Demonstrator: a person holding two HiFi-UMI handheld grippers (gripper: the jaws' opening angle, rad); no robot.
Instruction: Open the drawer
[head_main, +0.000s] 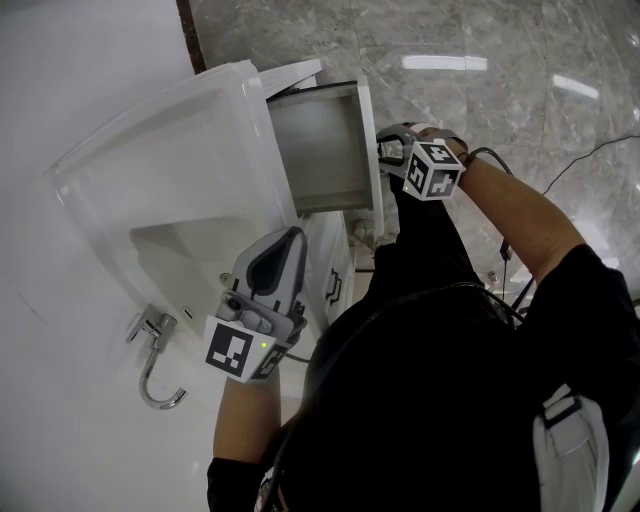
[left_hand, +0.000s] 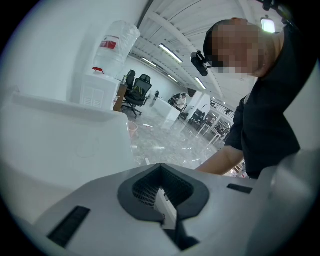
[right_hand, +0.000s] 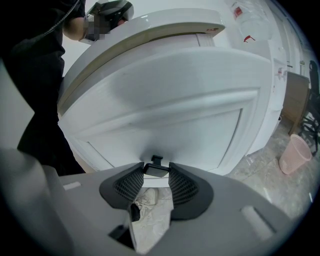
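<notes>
The white cabinet (head_main: 170, 140) takes up most of the head view, its tabletop holding a basin. From the cabinet's front the drawer (head_main: 320, 150) stands well out and shows a bare inside, so the task looks nearly done.

The right tongs (head_main: 386, 150) are at the drawer's front edge, clenched on the small dark handle (right_hand: 156, 170), which sits between the two pads in the right gripper view. The left tongs (head_main: 292, 238) hover above the cabinet's tabletop with the jaws together and nothing between them, taking no part in the pull.

The handle is narrow and the pads hold only its bar, so a sideways tug would likely slip them off. A pull not square to the cabinet could bind the drawer. With this much already out, a further hard pull may run it off its guides and tip it.

The person's dark torso stands close to the cabinet's front beside the drawer and leaves little room on that side. A second handle (head_main: 333, 285) shows lower on the cabinet's front. A chrome faucet (head_main: 155, 365) sits at the cabinet's rear edge, a cable (head_main: 590, 160) trails over the marble floor (head_main: 480, 60) away from the cabinet, and a pink bin (right_hand: 295, 152) stands beyond the cabinet's far corner.
</notes>
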